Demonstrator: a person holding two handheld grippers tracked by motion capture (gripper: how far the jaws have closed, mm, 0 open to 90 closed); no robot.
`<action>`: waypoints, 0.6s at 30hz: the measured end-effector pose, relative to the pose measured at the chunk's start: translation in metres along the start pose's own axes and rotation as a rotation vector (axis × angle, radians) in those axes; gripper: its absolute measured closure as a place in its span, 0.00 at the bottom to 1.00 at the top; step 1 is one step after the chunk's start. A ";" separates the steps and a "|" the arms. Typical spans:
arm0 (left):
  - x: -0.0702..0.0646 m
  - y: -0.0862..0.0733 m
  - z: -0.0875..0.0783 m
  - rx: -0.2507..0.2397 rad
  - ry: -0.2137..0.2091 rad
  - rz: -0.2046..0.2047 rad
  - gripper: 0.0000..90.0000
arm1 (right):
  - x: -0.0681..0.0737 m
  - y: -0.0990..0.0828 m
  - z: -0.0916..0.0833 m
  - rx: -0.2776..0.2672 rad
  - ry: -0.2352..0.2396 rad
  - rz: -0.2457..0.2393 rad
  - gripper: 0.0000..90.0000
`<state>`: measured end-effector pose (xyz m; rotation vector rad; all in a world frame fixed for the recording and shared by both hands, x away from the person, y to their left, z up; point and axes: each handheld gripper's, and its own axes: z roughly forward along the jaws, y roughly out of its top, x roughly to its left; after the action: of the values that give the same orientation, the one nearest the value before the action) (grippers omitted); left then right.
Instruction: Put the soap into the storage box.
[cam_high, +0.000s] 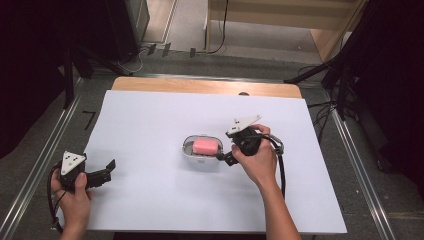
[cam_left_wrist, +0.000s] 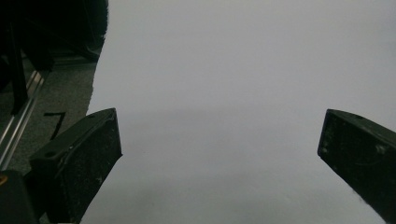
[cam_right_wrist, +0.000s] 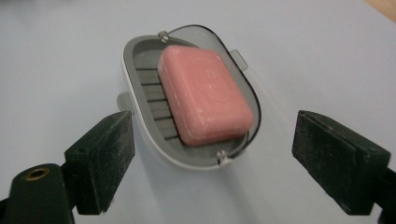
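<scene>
A pink bar of soap lies in a small white and grey soap dish at the middle of the white table cover. The dish's clear lid hangs open on the side away from its grey ribs. My right gripper is just right of the dish, open, its jaws standing wide on either side of the dish's near end without touching it. At the table's left edge my left gripper rests open over bare cover, nothing between its jaws.
The white cover spans the table, with a strip of wooden tabletop showing at the back. Metal rails run along both sides over grey floor. Dark stands and cables sit at the back right.
</scene>
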<state>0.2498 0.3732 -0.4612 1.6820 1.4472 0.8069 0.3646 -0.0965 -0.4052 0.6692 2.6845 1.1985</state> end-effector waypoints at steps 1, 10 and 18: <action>0.000 0.000 0.000 0.000 0.000 0.000 0.00 | 0.000 0.000 0.000 0.000 0.000 0.000 0.14; 0.000 0.000 0.000 -0.001 0.001 0.001 0.00 | -0.009 -0.029 -0.014 0.014 -0.070 0.064 0.00; -0.001 0.000 0.000 -0.001 0.002 0.003 0.00 | -0.013 -0.044 -0.022 0.017 -0.094 0.093 0.00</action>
<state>0.2495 0.3726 -0.4612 1.6827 1.4462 0.8115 0.3549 -0.1426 -0.4234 0.8404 2.6147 1.1359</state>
